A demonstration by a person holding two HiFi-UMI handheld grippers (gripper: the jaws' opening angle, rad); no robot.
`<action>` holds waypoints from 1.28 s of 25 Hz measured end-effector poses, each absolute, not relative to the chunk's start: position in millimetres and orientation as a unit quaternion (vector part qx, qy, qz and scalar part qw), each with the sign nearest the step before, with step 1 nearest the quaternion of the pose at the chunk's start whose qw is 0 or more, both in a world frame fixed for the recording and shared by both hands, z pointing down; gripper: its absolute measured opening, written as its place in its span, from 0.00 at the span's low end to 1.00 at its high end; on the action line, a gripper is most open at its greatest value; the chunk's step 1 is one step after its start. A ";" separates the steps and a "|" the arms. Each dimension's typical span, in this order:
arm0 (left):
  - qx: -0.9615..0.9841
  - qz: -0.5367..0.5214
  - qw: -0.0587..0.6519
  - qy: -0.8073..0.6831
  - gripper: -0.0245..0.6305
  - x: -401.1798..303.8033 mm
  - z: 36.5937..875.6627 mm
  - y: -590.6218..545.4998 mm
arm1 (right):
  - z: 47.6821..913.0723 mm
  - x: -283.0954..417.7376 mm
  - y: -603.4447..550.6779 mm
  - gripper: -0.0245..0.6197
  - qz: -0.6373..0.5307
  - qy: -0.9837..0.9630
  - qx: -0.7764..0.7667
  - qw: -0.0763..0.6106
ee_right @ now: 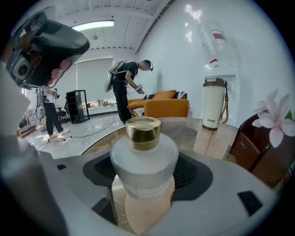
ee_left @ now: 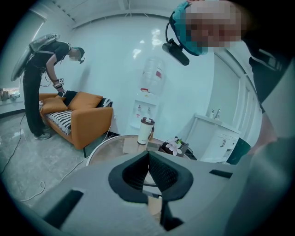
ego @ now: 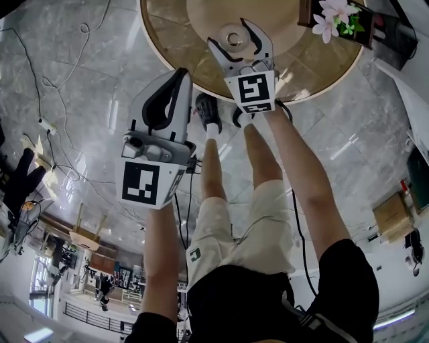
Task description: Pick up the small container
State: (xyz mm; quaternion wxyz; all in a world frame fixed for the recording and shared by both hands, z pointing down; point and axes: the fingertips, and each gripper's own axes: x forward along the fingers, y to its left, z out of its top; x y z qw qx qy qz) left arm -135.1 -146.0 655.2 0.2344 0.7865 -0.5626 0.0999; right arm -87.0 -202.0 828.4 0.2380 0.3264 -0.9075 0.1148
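Observation:
The small container (ego: 235,37) is a frosted bottle with a gold cap (ee_right: 143,132), standing on the round glass-topped table (ego: 167,33). My right gripper (ego: 231,35) reaches over the table edge with one jaw on each side of the bottle. A little gap shows beside the bottle in the head view, so the jaws stand open around it. In the right gripper view the bottle (ee_right: 144,161) fills the space between the dark pads. My left gripper (ego: 179,72) hangs over the floor short of the table, its pads (ee_left: 148,156) pressed together with nothing held.
A dark box with pink flowers (ego: 338,17) sits at the table's far right. A white tumbler (ee_right: 213,103) stands behind the bottle. The person's legs and shoes (ego: 208,114) are below the grippers, with cables (ego: 60,154) on the marble floor. An orange sofa (ee_left: 78,115) stands far off.

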 end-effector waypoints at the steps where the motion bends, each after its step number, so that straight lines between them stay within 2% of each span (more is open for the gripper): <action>1: 0.787 0.100 0.234 -0.562 0.07 -133.9 654.7 -145.1 | 827.6 -86.1 -201.2 0.55 0.118 -0.908 0.324 0.238; 15: 0.789 0.088 0.220 -0.567 0.07 -126.0 609.8 -143.5 | 747.2 -80.9 -188.0 0.55 0.137 -0.912 0.316 0.221; 23: 0.797 0.072 0.210 -0.562 0.07 -117.4 555.4 -137.7 | 654.3 -70.0 -192.0 0.55 0.146 -0.919 0.309 0.198; 32: 0.797 0.051 0.195 -0.569 0.06 -116.9 467.5 -146.2 | 512.3 -44.0 -205.6 0.55 0.131 -0.923 0.307 0.193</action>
